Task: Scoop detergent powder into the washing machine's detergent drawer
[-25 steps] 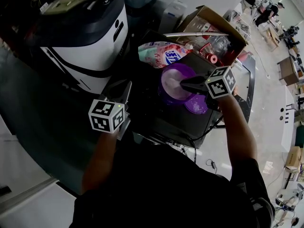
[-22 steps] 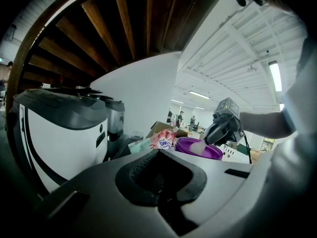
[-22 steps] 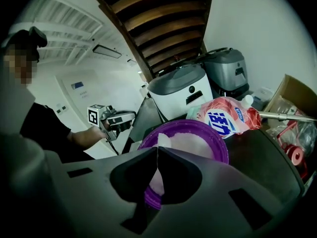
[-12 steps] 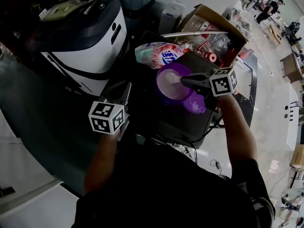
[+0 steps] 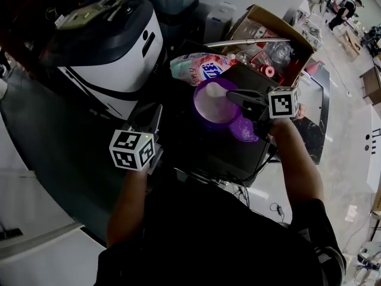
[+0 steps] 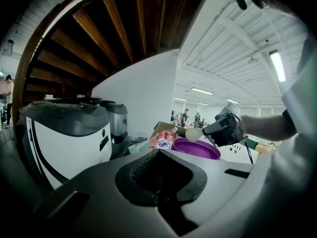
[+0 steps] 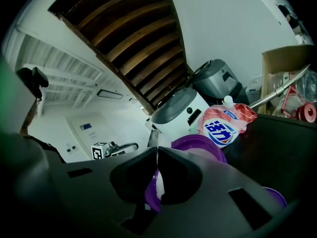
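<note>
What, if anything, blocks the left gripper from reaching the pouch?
Likely yes, it can reach. The left gripper is empty, and the pouch lies ahead of it with nothing between. The washer stands left of that line; the tub and the right gripper with its spoon sit right of it.

White wall [image 6: 148, 88], wooden stair underside [image 6: 124, 24], ceiling strip lights [image 6: 277, 66], pale floor [image 5: 351, 177]

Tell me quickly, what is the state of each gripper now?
Left gripper: closed, holding nothing.
Right gripper: closed on the scoop.
</note>
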`<state>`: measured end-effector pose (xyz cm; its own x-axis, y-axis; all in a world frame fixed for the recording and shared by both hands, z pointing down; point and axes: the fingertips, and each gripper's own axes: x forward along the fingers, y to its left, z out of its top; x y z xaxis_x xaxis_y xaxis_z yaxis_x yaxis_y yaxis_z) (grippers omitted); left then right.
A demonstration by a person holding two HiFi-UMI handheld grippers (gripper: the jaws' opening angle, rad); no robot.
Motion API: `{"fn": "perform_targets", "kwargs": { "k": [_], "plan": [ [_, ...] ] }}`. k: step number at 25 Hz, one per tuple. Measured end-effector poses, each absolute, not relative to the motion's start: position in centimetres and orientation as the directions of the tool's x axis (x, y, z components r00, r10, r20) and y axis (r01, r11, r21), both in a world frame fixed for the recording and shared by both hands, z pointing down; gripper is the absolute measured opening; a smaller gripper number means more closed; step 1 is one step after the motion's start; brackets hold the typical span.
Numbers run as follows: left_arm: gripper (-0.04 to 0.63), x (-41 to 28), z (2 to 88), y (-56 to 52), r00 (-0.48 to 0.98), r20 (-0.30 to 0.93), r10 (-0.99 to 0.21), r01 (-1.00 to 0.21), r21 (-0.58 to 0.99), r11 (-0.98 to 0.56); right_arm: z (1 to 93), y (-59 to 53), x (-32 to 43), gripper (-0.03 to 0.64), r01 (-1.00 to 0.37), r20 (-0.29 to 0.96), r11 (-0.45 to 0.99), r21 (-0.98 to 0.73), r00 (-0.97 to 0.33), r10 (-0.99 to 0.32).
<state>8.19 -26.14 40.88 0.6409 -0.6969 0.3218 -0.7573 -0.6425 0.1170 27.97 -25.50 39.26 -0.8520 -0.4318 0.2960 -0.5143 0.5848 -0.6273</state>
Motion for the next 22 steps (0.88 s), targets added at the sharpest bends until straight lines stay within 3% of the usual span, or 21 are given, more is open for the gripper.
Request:
{"fn": "perform_targets", "kwargs": {
  "k": [7,22],
  "plan": [
    [0.008,6.4,40.4,-25.1,0.592,0.329,-0.735,-0.795,0.092,-0.599,36.8,-25.9,27.2,0.021,-0.423,0.167,0.606,-0.674,-0.886,-0.433],
    [0.008,0.2,39.5,-24.5,0.592,0.304,-0.746,-0.798,0.091,-0.596,32.4,-24.7,20.5,0.021,-0.362,0.087,0.641,-0.677,-0.904,-0.419]
  ]
}}
